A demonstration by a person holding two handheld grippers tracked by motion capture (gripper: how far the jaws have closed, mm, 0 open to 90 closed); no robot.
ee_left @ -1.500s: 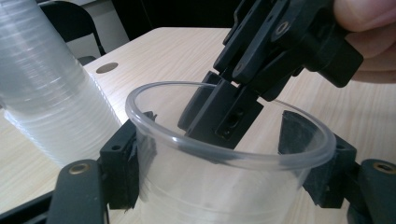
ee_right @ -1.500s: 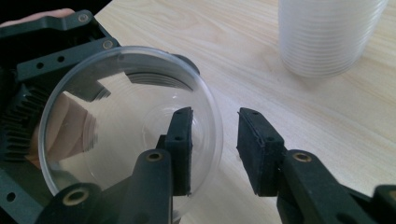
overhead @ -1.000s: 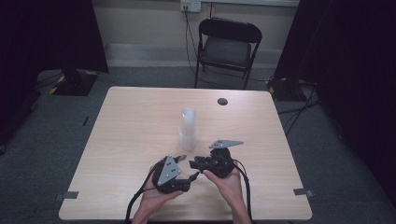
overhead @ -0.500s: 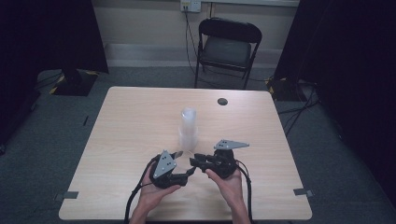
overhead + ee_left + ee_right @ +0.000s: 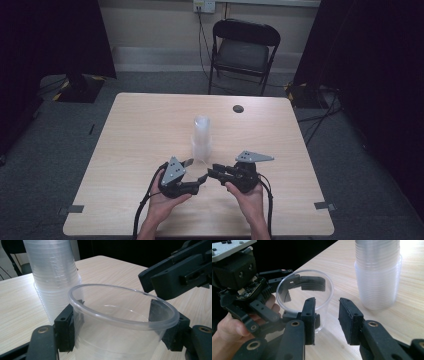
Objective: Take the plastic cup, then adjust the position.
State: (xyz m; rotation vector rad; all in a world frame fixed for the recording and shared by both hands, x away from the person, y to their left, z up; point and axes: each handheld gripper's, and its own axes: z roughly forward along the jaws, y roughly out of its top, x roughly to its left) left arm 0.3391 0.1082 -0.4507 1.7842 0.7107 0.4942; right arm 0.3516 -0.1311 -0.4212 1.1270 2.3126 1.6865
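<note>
One clear plastic cup [image 5: 120, 325] is pinched at its sides by the left gripper [image 5: 192, 175], held just above the table [image 5: 140, 135] at its near edge. The right gripper [image 5: 327, 320], its jaws spread and empty, is held just beside that cup. One stack of cups [image 5: 202, 136] is seen behind; one chair [image 5: 243, 47] is seen farthest.

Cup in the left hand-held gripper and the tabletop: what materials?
Cup: likely thin clear plastic, glossy; the jaws and table show through its wall, rim rolled. Tabletop: pale wood-grain surface, matte; probably laminate, though solid wood can't be ruled out.
</note>
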